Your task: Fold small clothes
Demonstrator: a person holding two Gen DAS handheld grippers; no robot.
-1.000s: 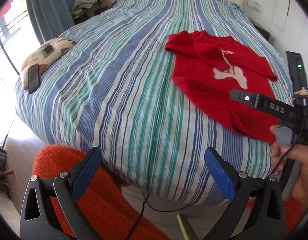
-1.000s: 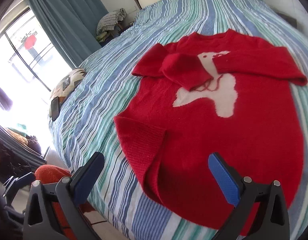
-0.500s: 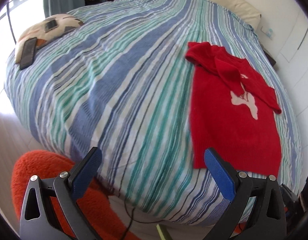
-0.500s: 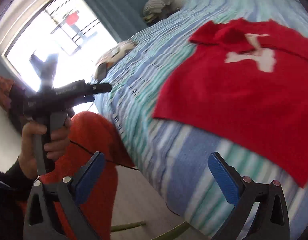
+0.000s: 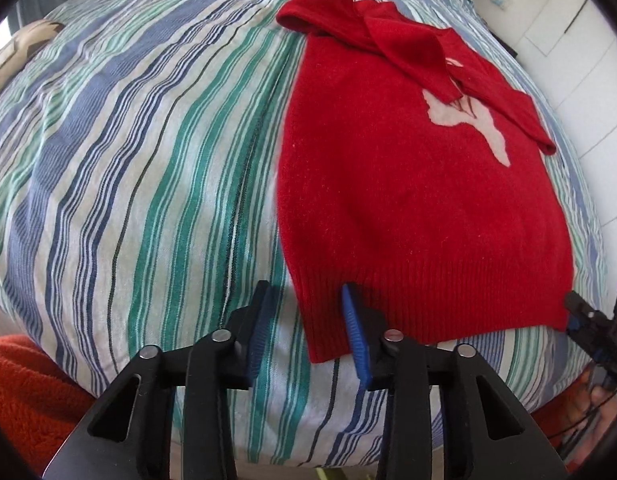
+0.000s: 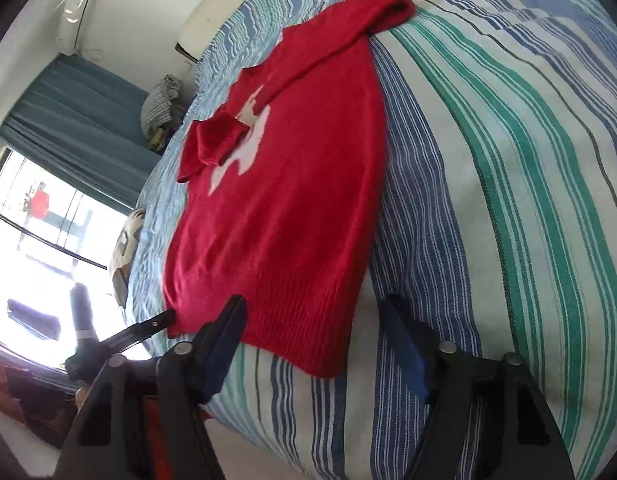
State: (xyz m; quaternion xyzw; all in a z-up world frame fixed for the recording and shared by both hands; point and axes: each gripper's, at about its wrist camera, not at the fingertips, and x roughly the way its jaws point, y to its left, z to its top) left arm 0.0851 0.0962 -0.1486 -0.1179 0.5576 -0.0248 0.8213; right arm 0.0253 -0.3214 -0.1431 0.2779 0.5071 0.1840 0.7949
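Observation:
A red knitted sweater [image 5: 412, 184] with a white figure lies flat on the striped bed, both sleeves folded over its chest. It also shows in the right wrist view [image 6: 292, 200]. My left gripper [image 5: 308, 320] is part open, its jaws astride the hem's near left corner without pinching it. My right gripper [image 6: 320, 344] is open, its jaws astride the hem's other corner, close above the cloth. The right gripper's tip also shows in the left wrist view [image 5: 584, 316], at the hem's right corner.
The striped bedcover [image 5: 148, 160] fills the view to the left of the sweater. An orange rug [image 5: 24, 392] lies on the floor below the bed edge. A cushion [image 5: 12, 52] with a dark device lies at the far left. A window [image 6: 36, 240] and blue curtain [image 6: 76, 112] stand beyond the bed.
Both grippers have moved in to the sweater's hem, one at each corner, and both have narrowed. The sweater's turned-up hem corner now lies flat.

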